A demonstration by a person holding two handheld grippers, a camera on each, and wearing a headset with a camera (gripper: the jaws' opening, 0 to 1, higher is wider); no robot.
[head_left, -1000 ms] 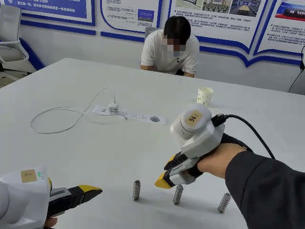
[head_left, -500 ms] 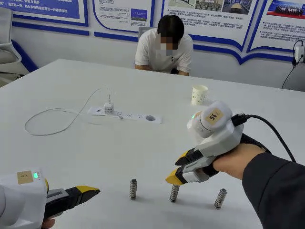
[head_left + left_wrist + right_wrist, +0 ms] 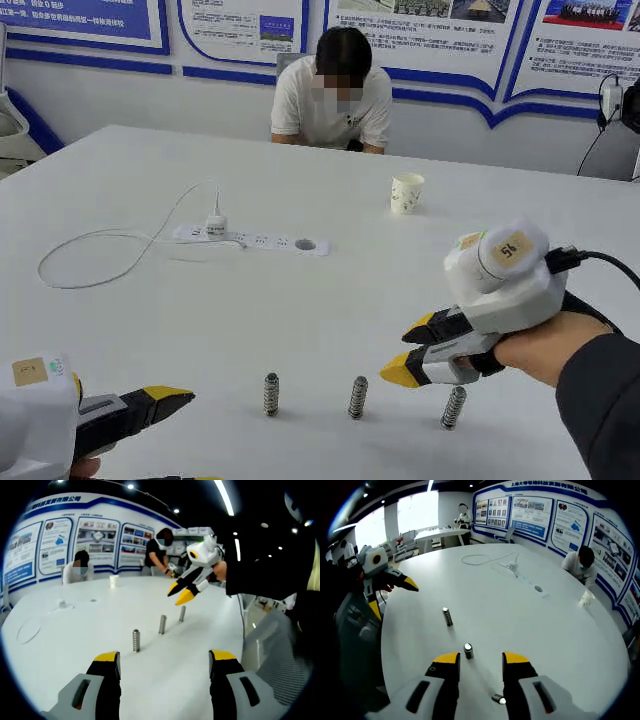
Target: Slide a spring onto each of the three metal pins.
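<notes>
Three springs stand upright in a row near the table's front edge: the left spring [image 3: 271, 394], the middle spring [image 3: 358, 397] and the right spring [image 3: 454, 407]. Each sits over a pin; in the right gripper view the middle one [image 3: 468, 650] shows a metal top. My right gripper [image 3: 405, 352] hovers open and empty above the gap between the middle and right springs. At the lower left my left gripper [image 3: 180, 435] stays open and empty, short of the left spring [image 3: 136, 640]. The left gripper view shows the right gripper [image 3: 182, 592] above the far spring [image 3: 182, 613].
A white power strip [image 3: 255, 240] with a looping cable [image 3: 90, 250] lies mid-table. A paper cup [image 3: 406, 193] stands farther back on the right. A person [image 3: 330, 90] sits at the far side of the white table [image 3: 300, 310].
My right gripper has moved right and slightly up, from beside the middle spring to between the middle and right springs. The head camera has shifted. The left gripper has hardly moved.
</notes>
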